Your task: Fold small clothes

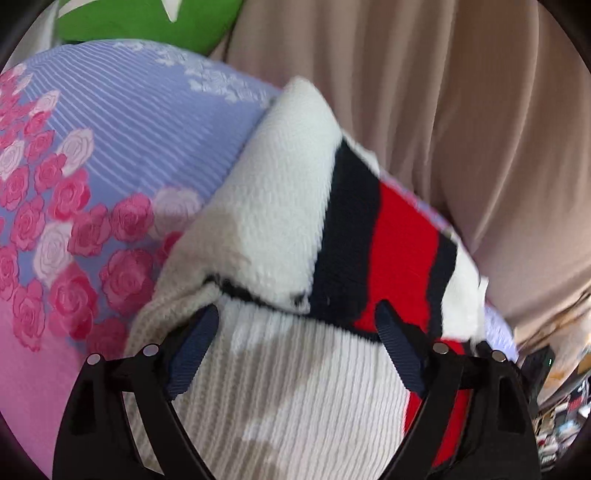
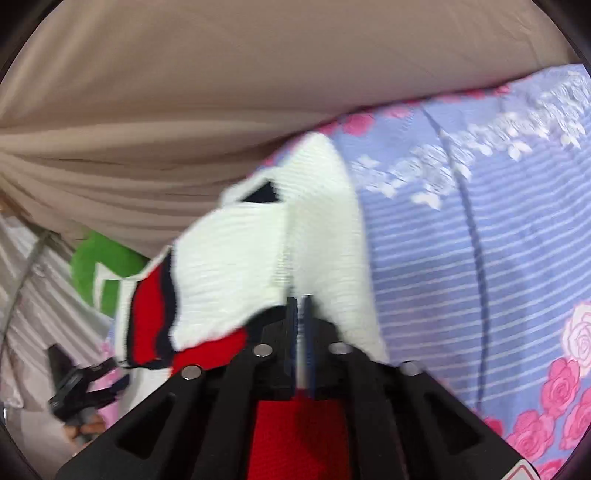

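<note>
Left tongs [image 1: 297, 317], lower centre of the left wrist view: jaws spread wide, nothing gripped, ribbed white knit lying between and under the fingers. Right tongs [image 2: 300, 306], lower centre of the right wrist view: jaws closed together on the edge of the knit sweater [image 2: 236, 266], white with red and navy stripes. The sweater [image 1: 273, 221] lies on the floral bedsheet [image 1: 122, 147], directly ahead of both tongs, long axis running away toward the upper centre of each frame. Judgement: the right tongs, already holding, are placed to carry the fold; left stands ready to pin. Beyond: beige curtain [image 1: 461, 110], green cushion [image 1: 147, 18].
</note>
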Tool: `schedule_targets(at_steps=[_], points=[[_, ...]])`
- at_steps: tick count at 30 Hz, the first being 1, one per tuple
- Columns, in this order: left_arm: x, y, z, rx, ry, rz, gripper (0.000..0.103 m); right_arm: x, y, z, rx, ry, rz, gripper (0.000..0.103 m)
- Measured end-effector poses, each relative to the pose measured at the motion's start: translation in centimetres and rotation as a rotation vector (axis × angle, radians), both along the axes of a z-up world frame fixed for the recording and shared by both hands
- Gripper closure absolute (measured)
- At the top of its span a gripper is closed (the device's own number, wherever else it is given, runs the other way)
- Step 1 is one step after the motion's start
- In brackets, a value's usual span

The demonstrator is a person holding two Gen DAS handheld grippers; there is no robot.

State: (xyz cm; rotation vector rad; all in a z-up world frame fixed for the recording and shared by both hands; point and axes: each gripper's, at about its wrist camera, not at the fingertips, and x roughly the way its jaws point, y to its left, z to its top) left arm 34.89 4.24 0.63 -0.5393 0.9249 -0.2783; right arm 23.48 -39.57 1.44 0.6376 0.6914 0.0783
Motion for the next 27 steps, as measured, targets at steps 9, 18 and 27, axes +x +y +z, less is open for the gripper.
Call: schedule_targets(at_steps=[9, 18, 27], points=[[0.3, 1.6, 0.7, -0.088, 0.034, 0.067, 0.036, 4.7, 2.8, -0.4, -0.074, 0.053, 0.014, 0.057], [1.8, 0.9, 0.7, -0.012, 0.061, 0.103, 0.072, 3.4, 5.6, 6.6, -0.074, -0.144, 0.122, 0.093], [2.0, 1.3, 2.0, 0.114, -0.013, 0.131, 0.092, 3.3, 2.3, 1.0, -0.280, 0.131, 0.001, 0.095]])
